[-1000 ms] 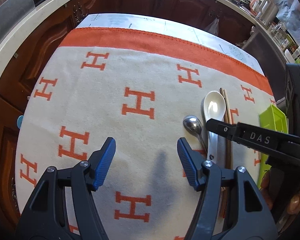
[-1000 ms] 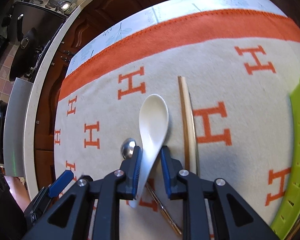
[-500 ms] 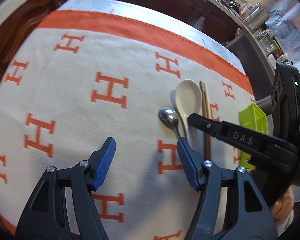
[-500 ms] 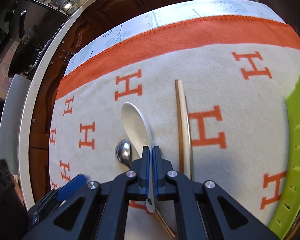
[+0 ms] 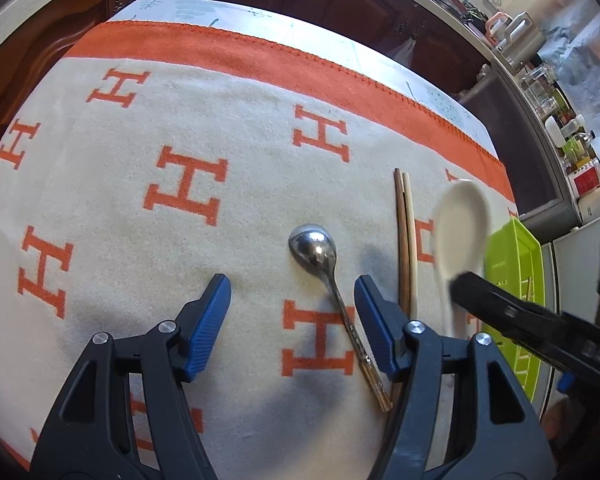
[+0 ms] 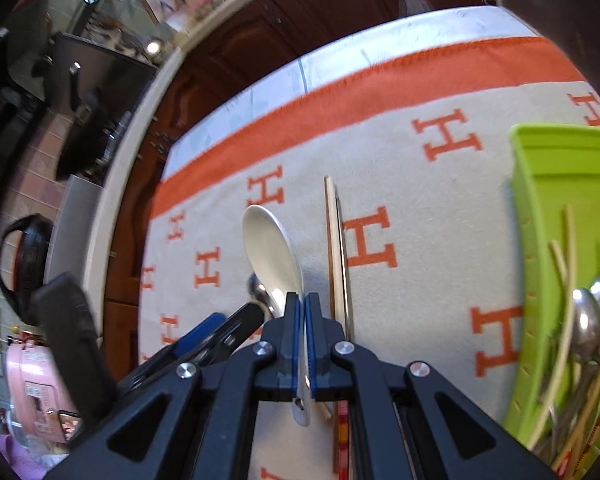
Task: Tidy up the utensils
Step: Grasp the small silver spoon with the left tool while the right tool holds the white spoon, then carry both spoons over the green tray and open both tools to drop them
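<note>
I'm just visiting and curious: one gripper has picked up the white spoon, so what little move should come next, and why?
Probably carry it sideways over the green basket and lower it in. The right hand-held gripper is clamped on the white spoon handle, the spoon looks lifted off the cloth, and the basket already holds metal spoons and chopsticks.

cloth [image 5: 228,264]: repeated orange letter "H" across the cream field | right gripper [image 5: 466,280] arm: white lettering at the frame edge, seen upside down, not clearly legible | pink appliance [image 6: 32,392]: label too small to read
</note>
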Available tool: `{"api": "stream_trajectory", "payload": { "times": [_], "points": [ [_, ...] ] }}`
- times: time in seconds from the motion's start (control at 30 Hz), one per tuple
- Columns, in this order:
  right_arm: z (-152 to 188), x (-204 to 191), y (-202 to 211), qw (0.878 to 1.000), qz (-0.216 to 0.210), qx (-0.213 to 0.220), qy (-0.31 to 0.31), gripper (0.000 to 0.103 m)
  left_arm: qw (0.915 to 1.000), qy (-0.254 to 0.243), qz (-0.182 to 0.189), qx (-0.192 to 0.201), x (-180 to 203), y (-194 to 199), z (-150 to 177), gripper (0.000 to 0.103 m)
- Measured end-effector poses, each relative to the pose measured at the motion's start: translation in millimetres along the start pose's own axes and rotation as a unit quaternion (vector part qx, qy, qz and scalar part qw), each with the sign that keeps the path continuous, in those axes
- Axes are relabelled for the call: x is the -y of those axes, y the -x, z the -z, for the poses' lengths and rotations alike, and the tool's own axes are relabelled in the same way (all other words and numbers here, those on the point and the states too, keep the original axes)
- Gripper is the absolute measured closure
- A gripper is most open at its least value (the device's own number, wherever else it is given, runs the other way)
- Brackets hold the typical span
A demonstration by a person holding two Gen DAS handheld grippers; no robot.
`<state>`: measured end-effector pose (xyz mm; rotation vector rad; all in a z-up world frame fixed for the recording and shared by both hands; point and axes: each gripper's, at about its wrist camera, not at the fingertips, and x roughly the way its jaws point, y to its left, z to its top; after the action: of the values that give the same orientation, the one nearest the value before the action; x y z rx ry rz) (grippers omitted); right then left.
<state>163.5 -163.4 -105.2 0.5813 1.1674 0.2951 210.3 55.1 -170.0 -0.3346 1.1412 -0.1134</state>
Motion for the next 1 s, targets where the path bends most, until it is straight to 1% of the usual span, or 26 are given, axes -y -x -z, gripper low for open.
{"api": "stream_trajectory", "payload": {
  "times": [0.1, 0.2, 0.23, 0.27, 0.3, 0.33, 0.37, 0.4, 0.43, 0.5, 0.63, 0.77, 0.87, 0.93, 1.0],
  "points": [
    [2, 10, 12, 1.000, -0.014, 0.009, -0.015, 0.101, 0.9999, 0.006, -0.011, 0.006, 5, -4, -4, 0.042],
    [5, 19, 19, 0.999, -0.025, 0.013, -0.030, 0.101, 0.9995, 0.009, -0.030, 0.009, 14, -10, -12, 0.042],
    [6, 23, 22, 0.999, -0.026, 0.015, -0.034, 0.101, 0.9992, 0.009, -0.038, 0.010, 18, -13, -13, 0.052],
    [7, 27, 24, 0.999, -0.025, 0.018, -0.038, 0.101, 0.9989, 0.008, -0.044, 0.012, 21, -14, -14, 0.064],
    [7, 30, 25, 0.999, -0.025, 0.020, -0.041, 0.101, 0.9995, 0.009, -0.030, 0.009, 22, -15, -16, 0.087],
    [8, 33, 26, 0.998, -0.027, 0.021, -0.045, 0.101, 0.9997, 0.018, -0.014, -0.004, 23, -19, -18, 0.090],
    [9, 37, 28, 0.998, -0.028, 0.021, -0.049, 0.101, 0.9996, 0.026, -0.013, -0.004, 21, -18, -18, 0.092],
    [10, 40, 30, 0.998, -0.029, 0.022, -0.052, 0.101, 0.9996, 0.024, -0.012, -0.004, 24, -19, -19, 0.100],
    [12, 43, 32, 0.998, -0.031, 0.023, -0.053, 0.101, 0.9998, 0.019, -0.008, -0.002, 28, -19, -19, 0.102],
    [15, 47, 37, 0.998, -0.034, 0.025, -0.055, 0.101, 0.9998, 0.011, -0.015, -0.005, 34, -20, -19, 0.103],
    [22, 56, 48, 0.997, -0.041, 0.030, -0.058, 0.101, 0.9998, 0.002, -0.004, -0.021, 42, -20, -16, 0.103],
    [30, 66, 62, 0.996, -0.048, 0.036, -0.065, 0.100, 0.9996, -0.018, 0.005, -0.023, 53, -8, -11, 0.103],
    [37, 75, 75, 0.995, -0.052, 0.042, -0.069, 0.100, 0.9987, -0.043, 0.012, -0.024, 58, 10, -3, 0.103],
    [40, 78, 83, 0.995, -0.052, 0.046, -0.072, 0.100, 0.9969, -0.073, 0.016, -0.024, 71, 23, 4, 0.103],
    [46, 85, 94, 0.994, -0.052, 0.053, -0.076, 0.100, 0.9944, -0.099, 0.028, -0.024, 85, 38, 13, 0.103]
  ]
}}
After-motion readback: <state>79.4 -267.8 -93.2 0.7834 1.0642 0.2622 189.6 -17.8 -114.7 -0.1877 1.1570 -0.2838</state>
